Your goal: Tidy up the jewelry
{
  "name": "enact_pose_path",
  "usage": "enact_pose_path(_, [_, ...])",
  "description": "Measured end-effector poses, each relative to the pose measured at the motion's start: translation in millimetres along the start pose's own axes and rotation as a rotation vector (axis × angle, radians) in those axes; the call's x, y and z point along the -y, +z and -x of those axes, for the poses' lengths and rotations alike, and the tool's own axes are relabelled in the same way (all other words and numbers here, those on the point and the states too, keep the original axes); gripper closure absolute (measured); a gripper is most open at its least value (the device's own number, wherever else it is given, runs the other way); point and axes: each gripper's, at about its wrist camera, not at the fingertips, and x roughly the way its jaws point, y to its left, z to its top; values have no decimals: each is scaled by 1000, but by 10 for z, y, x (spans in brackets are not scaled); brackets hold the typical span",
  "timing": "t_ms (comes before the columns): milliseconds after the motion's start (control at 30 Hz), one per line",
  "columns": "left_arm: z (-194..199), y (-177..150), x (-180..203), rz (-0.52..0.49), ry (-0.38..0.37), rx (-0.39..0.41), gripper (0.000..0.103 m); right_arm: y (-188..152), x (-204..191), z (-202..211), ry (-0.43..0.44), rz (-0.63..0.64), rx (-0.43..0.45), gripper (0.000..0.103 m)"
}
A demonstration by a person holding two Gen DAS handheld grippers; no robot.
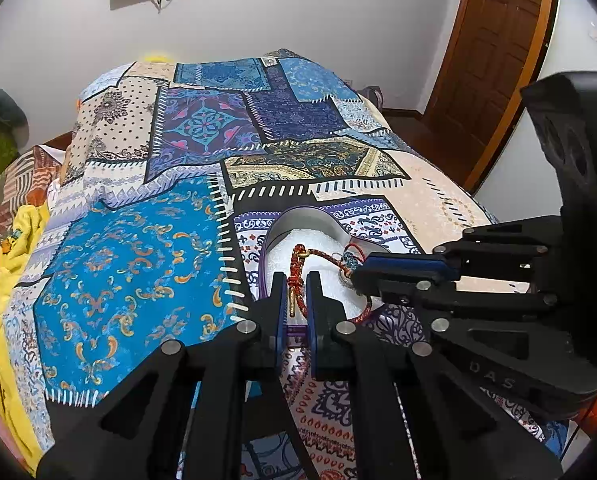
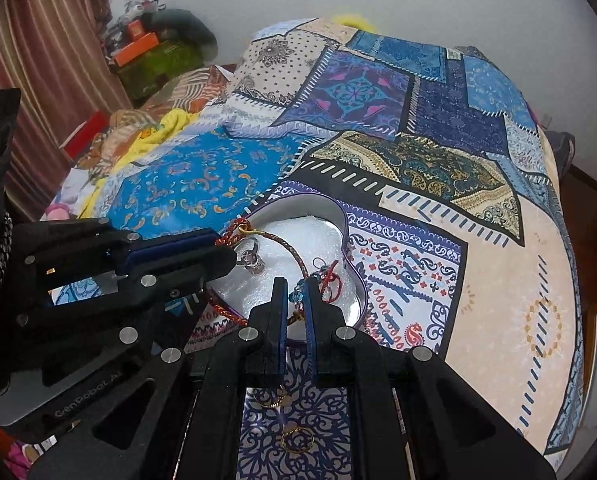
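A heart-shaped purple tin (image 1: 298,216) (image 2: 318,204) with white padding lies on the patchwork bedspread. A red braided cord bracelet (image 1: 318,255) (image 2: 288,254) drapes across it. My left gripper (image 1: 297,300) is narrowly shut on the bracelet's knotted end with a gold bar, over the tin's near edge; it also shows in the right wrist view (image 2: 228,246). My right gripper (image 2: 295,300) is closed on the bracelet's other end with teal beads (image 2: 297,293); in the left wrist view it (image 1: 356,276) reaches in from the right. A silver ring (image 2: 250,260) lies in the tin.
Two gold hoop rings (image 2: 296,438) (image 2: 274,398) lie on the bedspread under my right gripper. Crumpled yellow cloth (image 1: 22,236) and boxes (image 2: 138,46) sit at the bed's left side. A wooden door (image 1: 494,52) stands at the right.
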Motion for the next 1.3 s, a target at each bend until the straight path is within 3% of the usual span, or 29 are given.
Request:
enact_pose_path(267, [234,14,-2,4,19,29,88,10,-100,152,-63,27,12,91])
enact_pose_path(367, [363,14,-1,5,34,55,74,7,-135,264,-85,33,34,81])
enact_pose_path(500, [534,13,-3,10,40,78,73,1,-162,423,-112,31,74,64])
enact_pose_path(967, [933,-208,96,4,62,90,69,-203,-255,832,-165,33,121,64])
enact_pose_path(1300, [784,-480,269,-30,39,16,67,-517,-129,669,-157,-5,36,64])
